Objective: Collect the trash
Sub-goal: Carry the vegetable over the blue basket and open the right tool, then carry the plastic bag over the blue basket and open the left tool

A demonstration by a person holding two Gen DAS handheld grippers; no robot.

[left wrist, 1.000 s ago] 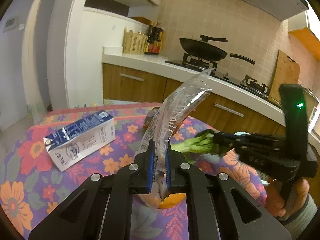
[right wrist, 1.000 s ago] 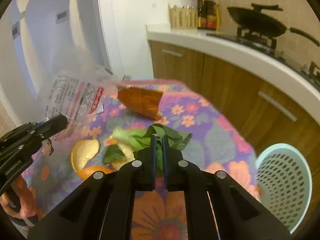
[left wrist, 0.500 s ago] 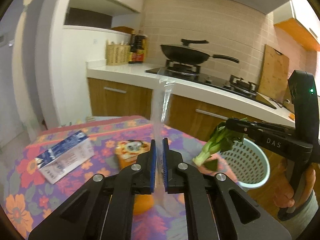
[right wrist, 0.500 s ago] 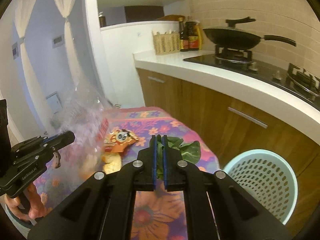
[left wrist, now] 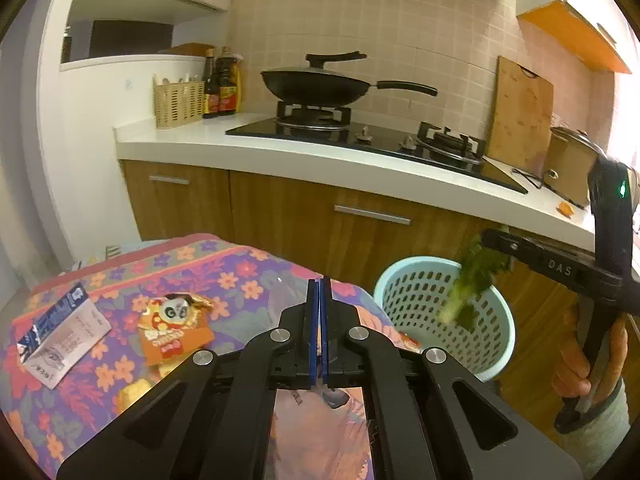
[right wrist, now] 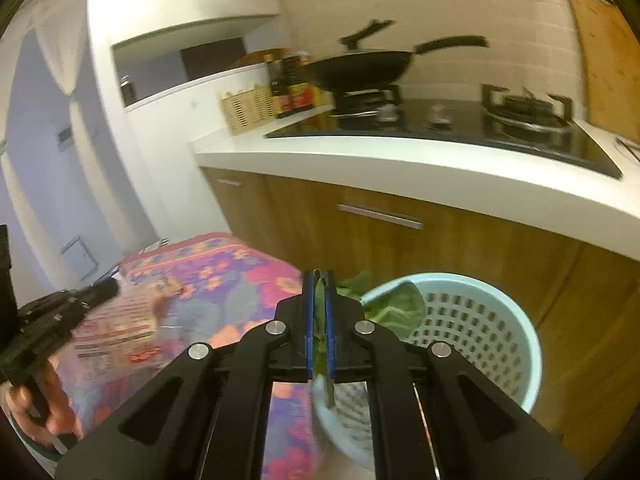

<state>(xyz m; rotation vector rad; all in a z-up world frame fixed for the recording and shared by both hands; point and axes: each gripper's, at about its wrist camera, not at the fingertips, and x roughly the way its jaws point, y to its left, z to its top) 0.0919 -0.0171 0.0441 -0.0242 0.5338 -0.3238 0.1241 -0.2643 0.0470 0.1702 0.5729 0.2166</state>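
- At the far left of the left wrist view, we see a blue and white carton (left wrist: 60, 336) lying flat on the flowered tablecloth (left wrist: 224, 268).
- Just to its right lies an orange snack packet (left wrist: 174, 330) with a panda face, also flat on the cloth.
- In the middle, our left gripper (left wrist: 319, 292) is pressed together on a clear plastic bag (left wrist: 320, 432); the bag hangs below the jaws, above the table.
- To the right of the table stands a light blue basket (left wrist: 416, 300) on the floor, in front of the wooden cabinets (left wrist: 280, 216).
- At the right, our right gripper (right wrist: 319, 280) is clamped on a green leafy vegetable (right wrist: 394, 306), which hangs over the basket opening.
- A hand (left wrist: 588, 360) holds the handle of the right gripper at the far right.
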